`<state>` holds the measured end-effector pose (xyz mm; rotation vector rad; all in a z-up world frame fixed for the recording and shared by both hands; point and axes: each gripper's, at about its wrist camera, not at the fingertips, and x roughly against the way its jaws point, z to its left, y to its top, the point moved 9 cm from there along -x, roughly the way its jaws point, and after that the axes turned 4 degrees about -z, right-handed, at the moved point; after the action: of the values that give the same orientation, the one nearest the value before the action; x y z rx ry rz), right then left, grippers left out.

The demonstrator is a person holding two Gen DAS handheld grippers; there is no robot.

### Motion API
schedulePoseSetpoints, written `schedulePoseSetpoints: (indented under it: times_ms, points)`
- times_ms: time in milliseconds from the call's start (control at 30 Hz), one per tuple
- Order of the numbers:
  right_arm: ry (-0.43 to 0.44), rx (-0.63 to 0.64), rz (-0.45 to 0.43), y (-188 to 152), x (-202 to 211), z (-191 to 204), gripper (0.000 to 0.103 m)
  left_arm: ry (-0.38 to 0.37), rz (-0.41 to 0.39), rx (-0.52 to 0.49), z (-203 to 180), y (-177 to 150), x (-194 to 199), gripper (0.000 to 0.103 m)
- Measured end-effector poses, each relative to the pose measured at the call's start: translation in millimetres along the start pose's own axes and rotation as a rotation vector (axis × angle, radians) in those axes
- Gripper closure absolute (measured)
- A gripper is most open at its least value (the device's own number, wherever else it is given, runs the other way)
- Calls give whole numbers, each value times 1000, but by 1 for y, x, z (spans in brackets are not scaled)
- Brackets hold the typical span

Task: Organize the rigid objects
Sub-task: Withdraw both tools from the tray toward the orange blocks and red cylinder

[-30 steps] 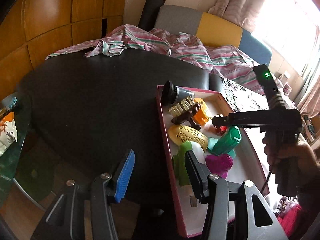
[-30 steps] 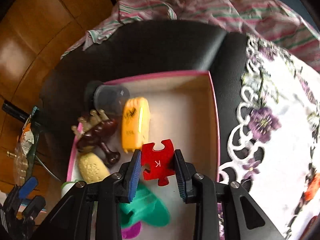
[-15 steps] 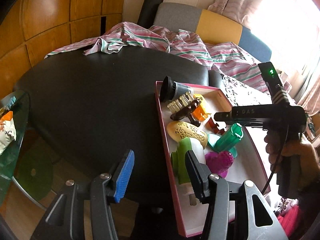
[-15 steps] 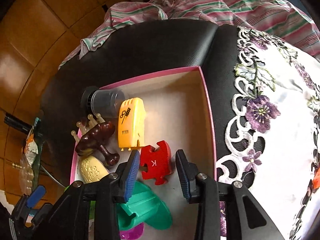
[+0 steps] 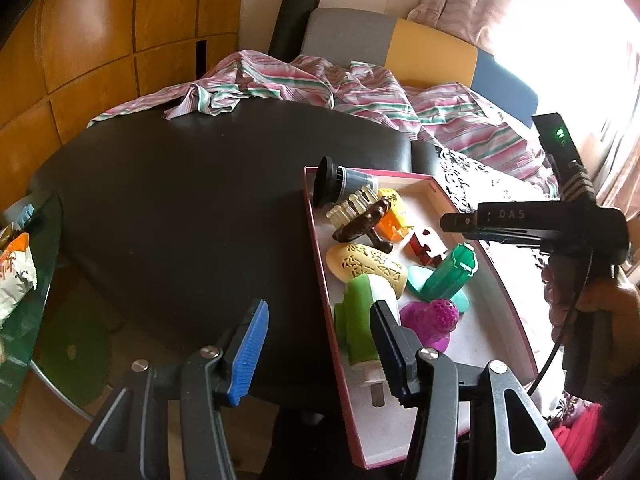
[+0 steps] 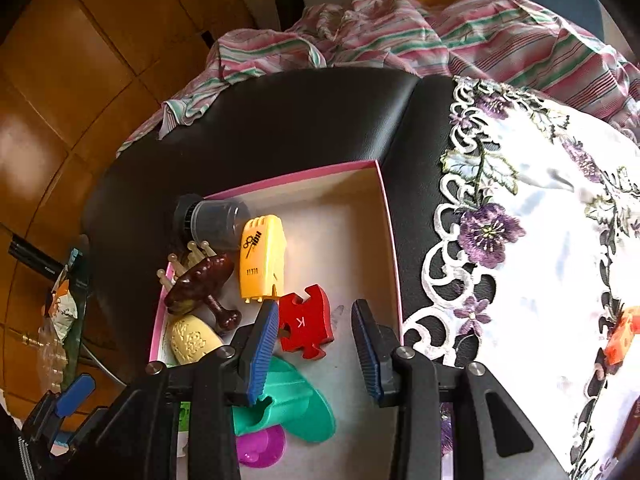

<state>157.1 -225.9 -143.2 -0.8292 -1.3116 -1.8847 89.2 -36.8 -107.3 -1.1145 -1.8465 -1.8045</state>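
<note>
Nearest, the right gripper hangs with fingers apart and nothing clamped, above a red puzzle piece marked "K" lying in the pink-rimmed box. The left gripper hovers with fingers apart, empty. Most toys appear boxed; an orange piece waits on the embroidered cloth. The right tool's body reads "DAS".

Red puzzle piece in pink-rimmed box

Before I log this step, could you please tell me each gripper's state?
Left gripper: open, holding nothing.
Right gripper: open, empty; the red plastic puzzle piece lies released in the pink-rimmed box.
</note>
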Motion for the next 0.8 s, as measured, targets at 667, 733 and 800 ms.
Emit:
schedulePoseSetpoints:
  times_ms: [667, 733, 800]
  points:
    - [-19, 57, -95, -6, 28, 14, 65, -1, 19, -26, -11, -5, -3, 49]
    - [-19, 61, -102, -6, 31, 14, 65, 2, 19, -29, -12, -5, -3, 49]
    - [-17, 65, -112, -7, 35, 15, 65, 4, 16, -32, -14, -3, -3, 49]
